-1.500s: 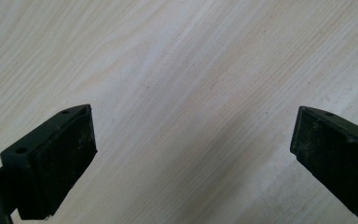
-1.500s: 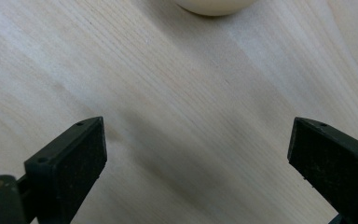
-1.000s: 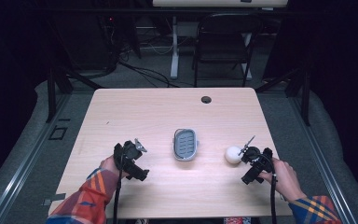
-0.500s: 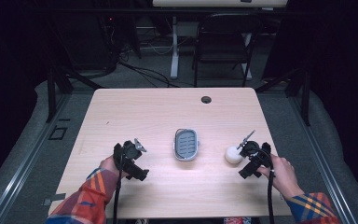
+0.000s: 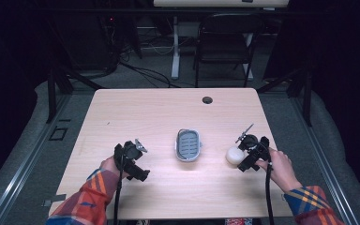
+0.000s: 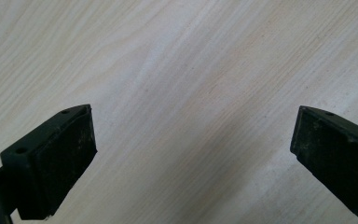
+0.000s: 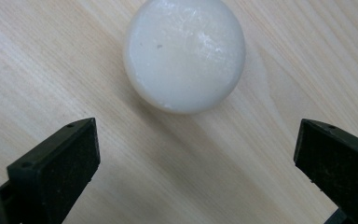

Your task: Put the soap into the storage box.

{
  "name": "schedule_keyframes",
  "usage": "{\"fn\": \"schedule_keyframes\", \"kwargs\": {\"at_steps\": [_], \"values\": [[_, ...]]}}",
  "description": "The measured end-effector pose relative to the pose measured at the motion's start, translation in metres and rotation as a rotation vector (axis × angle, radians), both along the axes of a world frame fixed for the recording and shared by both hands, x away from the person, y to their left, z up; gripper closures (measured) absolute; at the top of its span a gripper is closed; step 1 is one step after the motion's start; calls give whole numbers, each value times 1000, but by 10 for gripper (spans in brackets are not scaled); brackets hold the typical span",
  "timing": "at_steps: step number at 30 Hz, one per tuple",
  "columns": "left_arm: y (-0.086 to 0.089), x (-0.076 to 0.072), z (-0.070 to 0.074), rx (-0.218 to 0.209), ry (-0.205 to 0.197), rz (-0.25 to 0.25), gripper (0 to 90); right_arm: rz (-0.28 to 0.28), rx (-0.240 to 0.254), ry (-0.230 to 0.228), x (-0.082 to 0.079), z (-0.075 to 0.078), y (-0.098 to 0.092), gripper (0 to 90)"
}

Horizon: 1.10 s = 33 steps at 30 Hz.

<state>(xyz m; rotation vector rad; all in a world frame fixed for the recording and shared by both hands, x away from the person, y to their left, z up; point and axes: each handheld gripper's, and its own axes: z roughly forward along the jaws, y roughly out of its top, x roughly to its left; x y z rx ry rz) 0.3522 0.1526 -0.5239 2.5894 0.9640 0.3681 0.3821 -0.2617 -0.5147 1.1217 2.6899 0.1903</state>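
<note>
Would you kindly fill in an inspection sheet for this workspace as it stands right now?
Surface: light wooden table, bare apart from the items below; round cable hole near its far edge.
Job's things: white ball on the table, ahead of the right gripper's open jaws and untouched; grey oval dish at the centre, nothing seen in it.
Clutter: nothing seen.
Grippers: left gripper open over bare wood; right gripper open, aimed at the ball.
Cables: one trails from each gripper towards the person; more lie on the floor behind the table.
Surroundings: dark room, black chair beyond the table.
</note>
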Motion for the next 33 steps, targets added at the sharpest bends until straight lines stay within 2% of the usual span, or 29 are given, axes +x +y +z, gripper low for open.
{"fn": "schedule_keyframes", "kwargs": {"at_steps": [1, 2, 3, 4, 7, 8, 10, 11, 13, 18, 23, 25, 28, 29, 33], "values": [[0, 0, 0, -1, 0, 1, 0, 6, 18, 36, 2, -1, 1, 0], [0, 0, 0, -1, 0, 1, 0, 6, 18, 36, 2, -1, 1, 0], [1, 0, 0, 3, -2, 3, 1, -8, 49, 37, 2, -3, 3, 0], [1, 0, 0, 4, -2, 6, 0, 10, 23, 47, 3, -2, 4, 0], [1, 1, 0, 6, 0, 9, 0, 12, 38, 53, 6, -3, 8, 0], [1, 1, -1, 8, 0, 7, 0, 28, 9, 75, 9, -1, 9, 0], [1, 1, -1, 10, 1, 7, 1, 33, 9, 75, 13, -3, 13, 0], [1, 1, -1, 10, 1, 7, 0, 37, -4, 94, 16, -3, 14, 0], [1, 1, -1, 11, 0, 7, 0, 28, 14, 102, 18, -8, 16, 0], [1, 1, -1, 12, 1, 4, 0, 22, 4, 150, 26, -9, 19, 0], [1, 1, 0, 8, 2, 5, 0, 36, -9, 157, 38, -9, 26, 2], [1, 1, -1, 8, 2, 5, 0, 23, 1, 151, 39, -10, 28, 2], [1, 0, 0, 8, 1, 4, 0, 27, -2, 178, 43, -12, 32, 0], [1, 0, 0, 8, 2, 4, 0, 32, -18, 187, 45, -12, 32, 0], [2, 0, 0, 7, 3, 3, 0, 29, -34, 195, 47, -15, 34, 0]]}}
